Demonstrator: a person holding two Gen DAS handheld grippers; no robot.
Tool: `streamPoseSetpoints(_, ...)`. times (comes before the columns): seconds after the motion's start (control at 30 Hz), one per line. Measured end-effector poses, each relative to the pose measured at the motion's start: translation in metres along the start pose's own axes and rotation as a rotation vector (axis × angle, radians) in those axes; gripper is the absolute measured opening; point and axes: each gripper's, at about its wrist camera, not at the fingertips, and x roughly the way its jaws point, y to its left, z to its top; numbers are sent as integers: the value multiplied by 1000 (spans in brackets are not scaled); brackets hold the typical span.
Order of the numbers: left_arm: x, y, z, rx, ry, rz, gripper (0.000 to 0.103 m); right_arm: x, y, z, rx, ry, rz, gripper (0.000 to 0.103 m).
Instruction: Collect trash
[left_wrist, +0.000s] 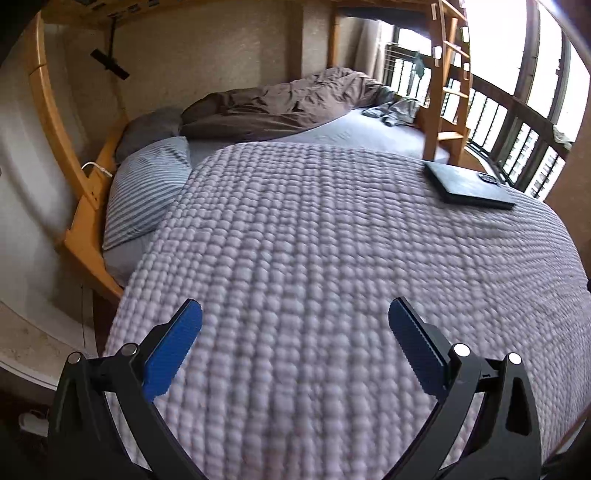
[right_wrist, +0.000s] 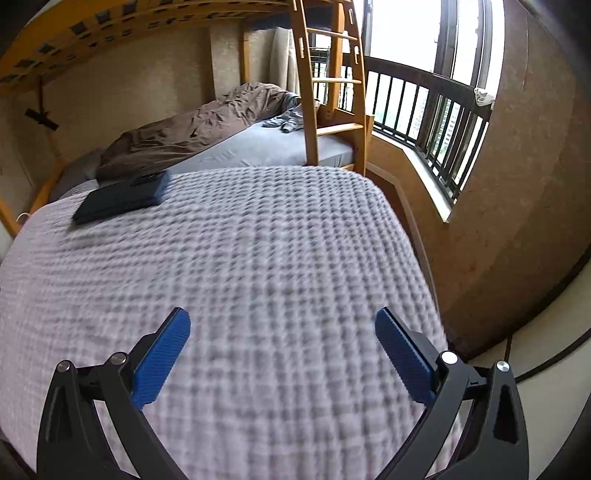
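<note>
Both grippers, left gripper (left_wrist: 294, 325) and right gripper (right_wrist: 282, 332), fingers spread, empty above waffle blanket (left_wrist: 332, 258). No trash visible; risk of grabbing black laptop (left_wrist: 469, 182) at 1 o'clock.

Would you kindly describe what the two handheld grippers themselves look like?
The left gripper and right gripper look alike: black, curved, forked plastic arms with round silver pins at the joints, and ribbed blue pads on the inner faces of the fingers. No cables, markings or sleeves show.
</note>
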Motion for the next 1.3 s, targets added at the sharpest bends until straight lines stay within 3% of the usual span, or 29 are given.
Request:
streamPoseSetpoints(0.17,21,12,11,-4,22,38,102,29,-9,12,-3,33,-38,99)
streamPoseSetpoints(0.33,34,19,8,-4,53,51,102,47,-13,2,-19,87,-67,99)
streamPoseSetpoints(0.47,35,23,5,-17,53,38,102,46,-24,-6,39,95,-20,99)
streamPoseSetpoints(1.3,28,25,-3,-12,56,28,102,37,-23,-17,26,98,-11,99)
